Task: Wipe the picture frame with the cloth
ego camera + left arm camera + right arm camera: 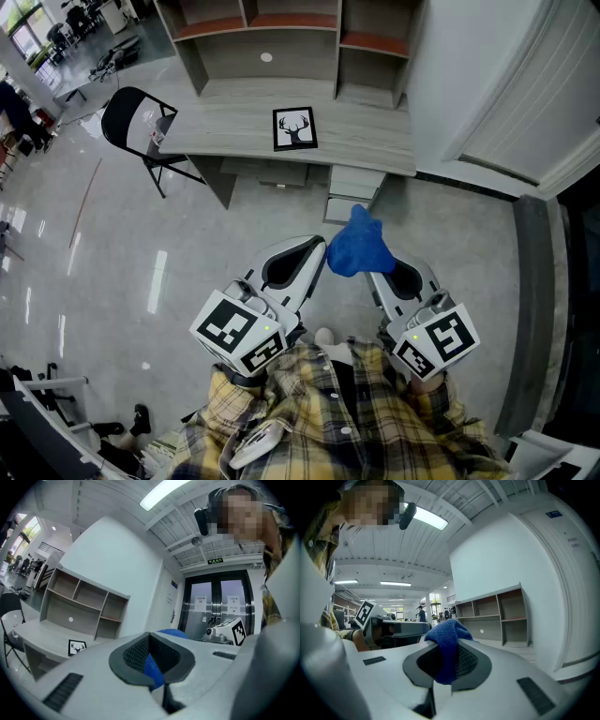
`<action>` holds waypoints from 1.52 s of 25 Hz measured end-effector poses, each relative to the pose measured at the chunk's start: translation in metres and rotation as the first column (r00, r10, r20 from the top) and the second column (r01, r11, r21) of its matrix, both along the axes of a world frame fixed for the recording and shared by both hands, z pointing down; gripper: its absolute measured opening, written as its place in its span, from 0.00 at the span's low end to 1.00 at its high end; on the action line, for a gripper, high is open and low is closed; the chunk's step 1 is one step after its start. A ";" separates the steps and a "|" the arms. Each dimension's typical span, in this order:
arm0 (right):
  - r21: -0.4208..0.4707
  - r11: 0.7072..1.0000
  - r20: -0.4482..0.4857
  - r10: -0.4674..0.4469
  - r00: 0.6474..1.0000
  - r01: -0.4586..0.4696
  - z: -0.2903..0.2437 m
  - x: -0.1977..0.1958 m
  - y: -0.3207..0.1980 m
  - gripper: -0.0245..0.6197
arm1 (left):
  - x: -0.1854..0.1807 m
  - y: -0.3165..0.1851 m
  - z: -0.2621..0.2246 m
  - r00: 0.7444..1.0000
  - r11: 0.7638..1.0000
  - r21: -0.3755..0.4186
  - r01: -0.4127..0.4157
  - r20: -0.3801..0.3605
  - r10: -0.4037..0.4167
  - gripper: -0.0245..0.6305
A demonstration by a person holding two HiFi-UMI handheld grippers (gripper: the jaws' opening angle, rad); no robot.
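Note:
The picture frame [294, 128], black-edged with a deer print, lies on the grey desk [375, 131] far ahead; the left gripper view shows the frame [77, 646] small at the left. My right gripper [375, 270] [447, 660] is shut on the blue cloth [358, 246], which bunches up above its pads [446, 644]. My left gripper [319, 251] [152, 660] is level beside it, jaws shut, its tip against the cloth's left edge. A strip of blue cloth [152, 670] shows in the slit between its pads; I cannot tell whether it is pinched there.
Open shelves [272, 37] stand on the back of the desk. A black chair [136, 122] sits at its left end, and drawers [352, 192] hang below it. A white wall and door [525, 84] lie to the right. Glossy floor [141, 253] separates me from the desk.

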State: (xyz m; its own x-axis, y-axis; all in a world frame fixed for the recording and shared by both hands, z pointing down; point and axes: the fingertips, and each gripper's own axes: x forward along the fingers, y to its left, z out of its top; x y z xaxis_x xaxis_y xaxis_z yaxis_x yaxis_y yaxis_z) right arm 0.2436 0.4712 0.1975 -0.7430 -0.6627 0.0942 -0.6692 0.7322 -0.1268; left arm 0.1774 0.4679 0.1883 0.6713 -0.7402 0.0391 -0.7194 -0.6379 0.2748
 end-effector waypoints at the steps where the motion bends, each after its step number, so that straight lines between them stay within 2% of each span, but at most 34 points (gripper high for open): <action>1: -0.001 1.000 0.002 0.000 1.000 0.000 0.001 0.002 0.002 0.10 | 0.002 0.002 0.000 1.000 1.000 0.001 0.001 0.000 -0.001 0.04; 8: -0.005 1.000 0.020 -0.017 1.000 0.018 0.004 0.017 0.017 0.10 | 0.014 0.017 -0.004 1.000 0.999 0.024 0.028 -0.004 -0.028 0.04; 13: -0.021 0.999 0.026 -0.032 0.999 0.032 0.007 0.024 0.016 0.10 | 0.017 0.018 0.002 0.999 0.999 0.004 0.050 0.000 -0.050 0.04; 22: -0.047 0.998 0.046 -0.032 0.998 0.034 0.017 0.012 0.004 0.10 | -0.011 0.003 0.002 0.995 0.995 0.008 0.095 0.011 -0.095 0.04; 29: -0.069 0.998 0.021 -0.013 1.000 0.015 0.026 -0.015 -0.041 0.10 | -0.042 -0.046 0.009 0.997 0.997 0.004 0.081 -0.011 -0.081 0.04; 38: -0.079 0.997 -0.009 -0.017 1.000 0.016 0.026 -0.084 -0.125 0.10 | -0.108 -0.137 0.008 0.998 0.999 0.009 0.052 -0.042 -0.052 0.04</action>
State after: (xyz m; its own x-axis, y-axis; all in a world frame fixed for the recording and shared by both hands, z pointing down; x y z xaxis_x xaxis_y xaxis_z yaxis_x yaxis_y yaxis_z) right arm 0.1596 0.3461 0.2237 -0.7527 -0.6403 0.1532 -0.6584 0.7313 -0.1782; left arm 0.0692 0.3309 0.1958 0.6327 -0.7744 0.0043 -0.7398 -0.6028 0.2989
